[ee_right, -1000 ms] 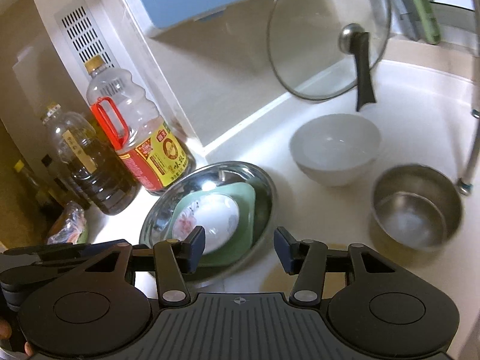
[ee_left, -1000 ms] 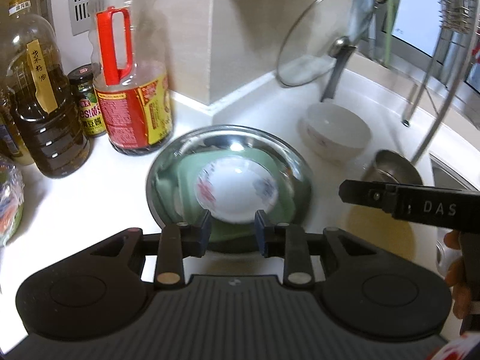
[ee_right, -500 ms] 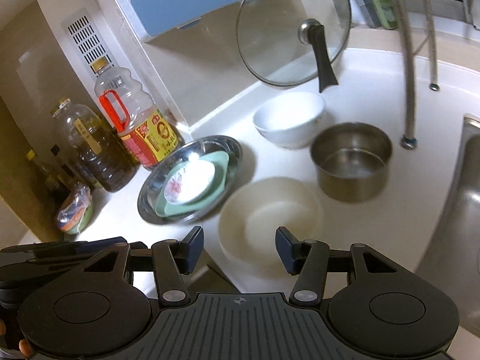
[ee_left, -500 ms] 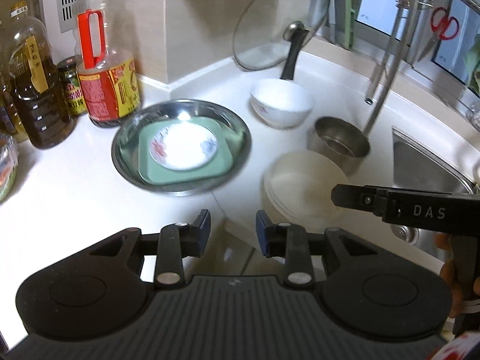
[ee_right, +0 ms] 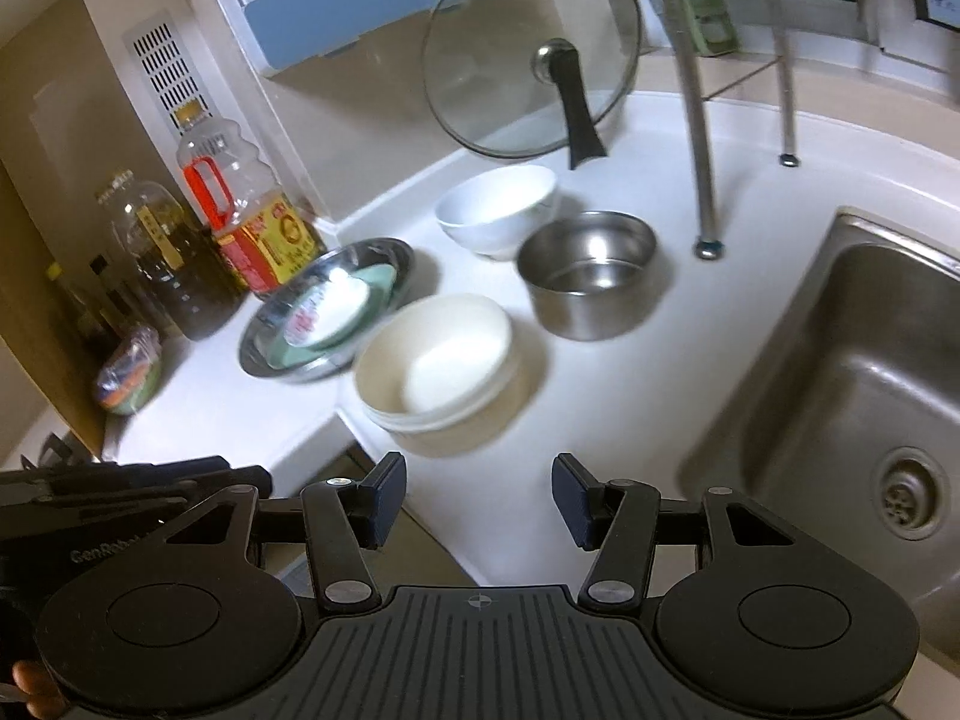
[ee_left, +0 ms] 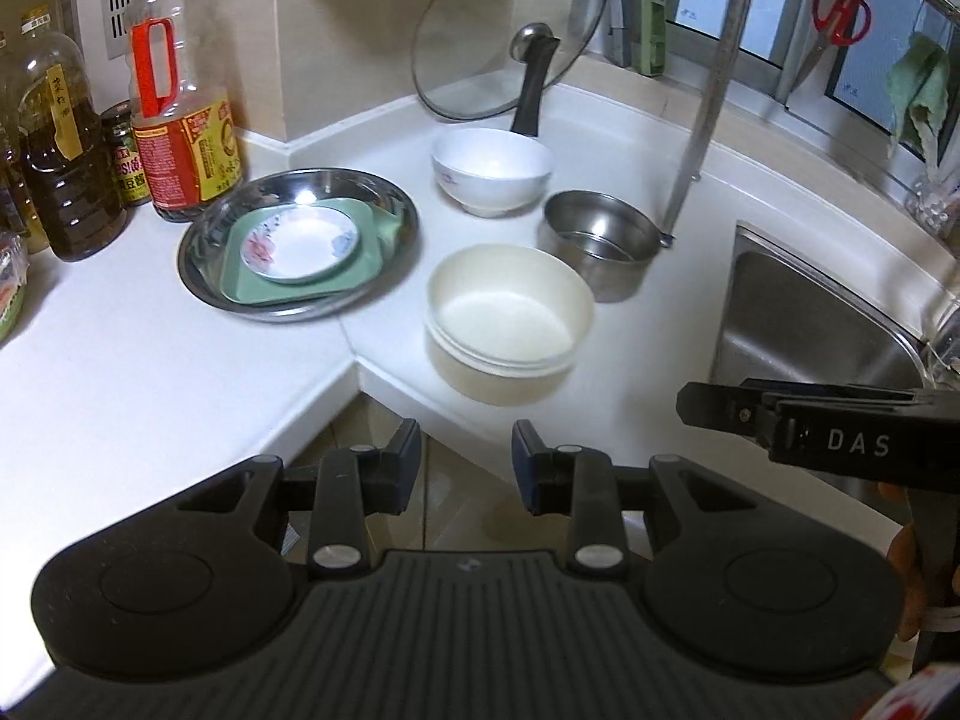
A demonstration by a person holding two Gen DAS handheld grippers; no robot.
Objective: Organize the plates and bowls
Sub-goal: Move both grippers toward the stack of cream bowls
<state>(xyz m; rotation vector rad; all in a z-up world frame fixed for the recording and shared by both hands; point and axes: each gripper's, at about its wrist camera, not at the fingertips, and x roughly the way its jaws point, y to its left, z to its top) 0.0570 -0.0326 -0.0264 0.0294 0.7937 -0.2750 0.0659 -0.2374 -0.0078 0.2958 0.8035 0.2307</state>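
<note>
Both grippers hang off the bench edge, over the floor at the corner notch, holding nothing. The left gripper point(ee_left: 465, 459) has its fingers parted with an empty gap between them; the right gripper point(ee_right: 477, 498) is spread wider, also empty. In the left view the right gripper's body shows at 3 o'clock.

On the white bench point(ee_left: 138, 360), seen from the left wrist, a steel tray point(ee_left: 207, 276) sits at 11 o'clock. Inside it lies a green square plate point(ee_left: 360, 267), and on that a small floral saucer point(ee_left: 300, 237), so the three are stacked. Just at 12 o'clock, nearest the grippers, stands a stack of cream bowls point(ee_left: 510, 315), nested one in another; how many is hard to tell. Beyond it at 12 o'clock is a white bowl point(ee_left: 492, 171), and at 1 o'clock, just beside both, a steel pot point(ee_left: 600, 240). The cream bowls are near the tray but apart from it.

A glass lid point(ee_left: 510, 36) leans against the wall behind the white bowl. Oil bottles point(ee_left: 180, 114) stand at 10 o'clock, touching or nearly touching the tray's far rim. The sink point(ee_right: 840, 372) lies at 3 o'clock in the right view, with a tap pipe point(ee_right: 696, 120) rising beside the pot.
</note>
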